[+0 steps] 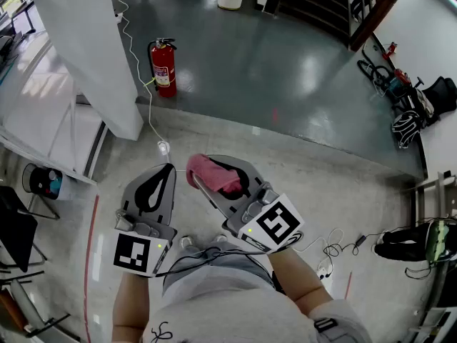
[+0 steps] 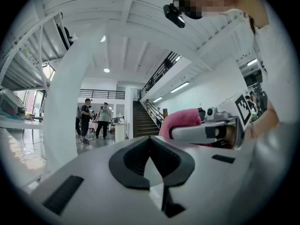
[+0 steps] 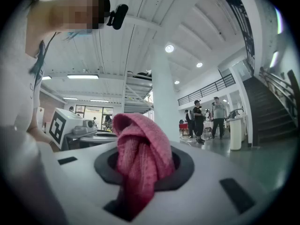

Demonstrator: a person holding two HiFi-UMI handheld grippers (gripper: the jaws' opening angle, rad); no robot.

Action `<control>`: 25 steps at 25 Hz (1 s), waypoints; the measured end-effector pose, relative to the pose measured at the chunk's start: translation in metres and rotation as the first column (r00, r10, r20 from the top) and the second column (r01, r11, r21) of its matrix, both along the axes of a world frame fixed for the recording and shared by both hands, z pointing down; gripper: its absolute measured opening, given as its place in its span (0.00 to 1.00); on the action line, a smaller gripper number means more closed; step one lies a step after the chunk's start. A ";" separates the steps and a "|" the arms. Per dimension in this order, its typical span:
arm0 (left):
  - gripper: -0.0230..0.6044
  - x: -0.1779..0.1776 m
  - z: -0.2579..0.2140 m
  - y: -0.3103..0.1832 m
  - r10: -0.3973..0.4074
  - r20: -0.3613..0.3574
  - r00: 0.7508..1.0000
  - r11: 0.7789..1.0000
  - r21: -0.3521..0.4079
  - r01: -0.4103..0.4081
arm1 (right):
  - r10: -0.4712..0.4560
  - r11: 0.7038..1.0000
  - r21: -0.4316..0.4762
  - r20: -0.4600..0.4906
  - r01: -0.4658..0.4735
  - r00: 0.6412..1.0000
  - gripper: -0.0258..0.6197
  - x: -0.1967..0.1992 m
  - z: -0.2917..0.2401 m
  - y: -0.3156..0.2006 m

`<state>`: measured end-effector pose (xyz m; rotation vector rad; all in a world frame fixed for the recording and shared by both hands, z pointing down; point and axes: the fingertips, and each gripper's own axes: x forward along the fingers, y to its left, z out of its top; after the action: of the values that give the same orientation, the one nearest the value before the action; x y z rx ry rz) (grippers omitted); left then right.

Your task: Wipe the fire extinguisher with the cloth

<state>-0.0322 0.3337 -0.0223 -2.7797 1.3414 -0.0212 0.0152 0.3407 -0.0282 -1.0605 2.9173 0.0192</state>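
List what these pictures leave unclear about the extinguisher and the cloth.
- Fire extinguisher: seen in the head view only, far off and small; label print and any dirt are unreadable.
- Cloth: right gripper view, its lower end is hidden inside the right gripper; full size unknown.
- White cable: head view, cut off by the top edge.

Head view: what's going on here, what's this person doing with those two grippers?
A person stands holding a gripper in each hand. The right gripper is shut on a pink cloth; the left gripper is shut with nothing in it. The red fire extinguisher stands on the floor ahead, beside a white pillar, well apart from both grippers, so no wiping is under way yet.
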 end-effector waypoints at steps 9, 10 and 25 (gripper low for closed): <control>0.05 0.018 0.002 0.003 -0.002 0.010 1.000 1.000 -0.017 0.002 | -0.003 1.000 -0.008 0.039 0.003 0.999 0.20 0.018 0.002 0.003; 0.05 0.019 0.002 0.003 -0.002 0.013 1.000 1.000 -0.015 0.002 | -0.004 1.000 -0.008 0.040 0.005 0.999 0.20 0.019 0.003 0.003; 0.05 0.050 -0.004 -0.001 -0.046 0.022 0.999 0.999 0.016 0.046 | 0.015 0.999 0.033 -0.021 -0.015 1.000 0.20 0.067 0.004 0.004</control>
<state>0.0175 0.3322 -0.0263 -2.7273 1.3940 -0.0439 0.0822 0.3448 -0.0244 -1.0841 2.9170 0.0799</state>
